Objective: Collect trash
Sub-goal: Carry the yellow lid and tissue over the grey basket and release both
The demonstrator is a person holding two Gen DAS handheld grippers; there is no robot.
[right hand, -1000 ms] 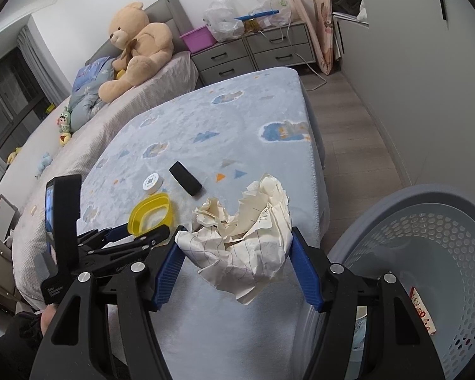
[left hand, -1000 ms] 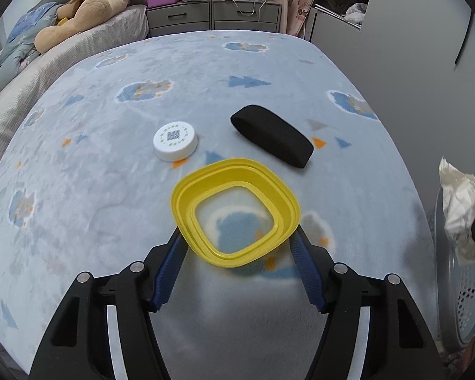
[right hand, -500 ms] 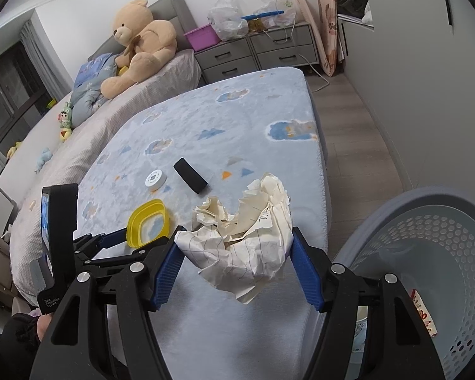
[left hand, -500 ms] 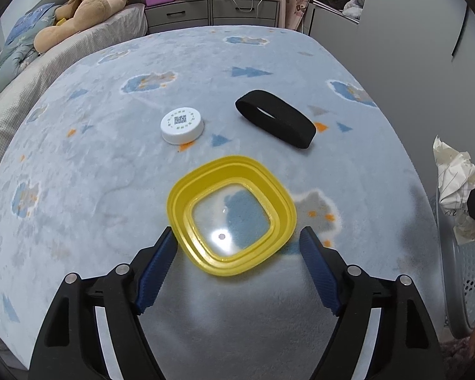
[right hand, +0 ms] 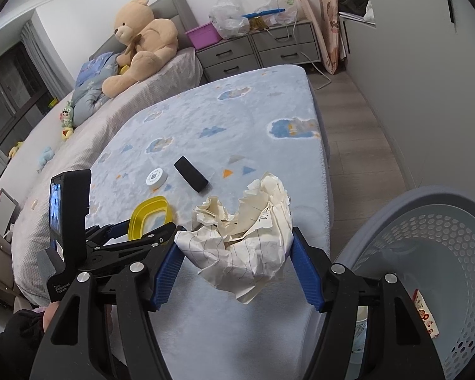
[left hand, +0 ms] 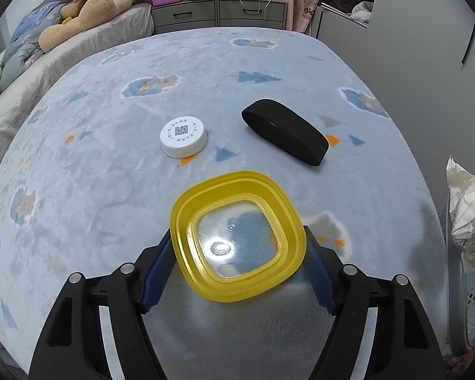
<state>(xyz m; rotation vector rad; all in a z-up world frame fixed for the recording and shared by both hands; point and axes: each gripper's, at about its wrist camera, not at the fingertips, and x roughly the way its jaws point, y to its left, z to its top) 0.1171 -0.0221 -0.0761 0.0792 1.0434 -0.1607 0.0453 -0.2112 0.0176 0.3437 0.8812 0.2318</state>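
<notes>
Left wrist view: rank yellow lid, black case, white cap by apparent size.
1. yellow lid, largest, but it sits nearest the camera between the left gripper's fingers, so partly nearness.
2. black case
3. white cap, smallest; it lies about as far away as the case, so that ranking is fair.

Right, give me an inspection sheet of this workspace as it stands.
Surface: blue patterned blanket on the bed, lying flat.
Job's things: crumpled paper; yellow lid; grey perforated basket beside the bed, printed wrapper inside.
Clutter: white cap and black case on the blanket, apart from each other.
Grippers: right gripper jaws clamp the paper; left gripper jaws have just been closing around the yellow lid, contact unclear.
Cables: white cable hanging from the dresser to the floor.
Surroundings: teddy bear on the bed.
</notes>
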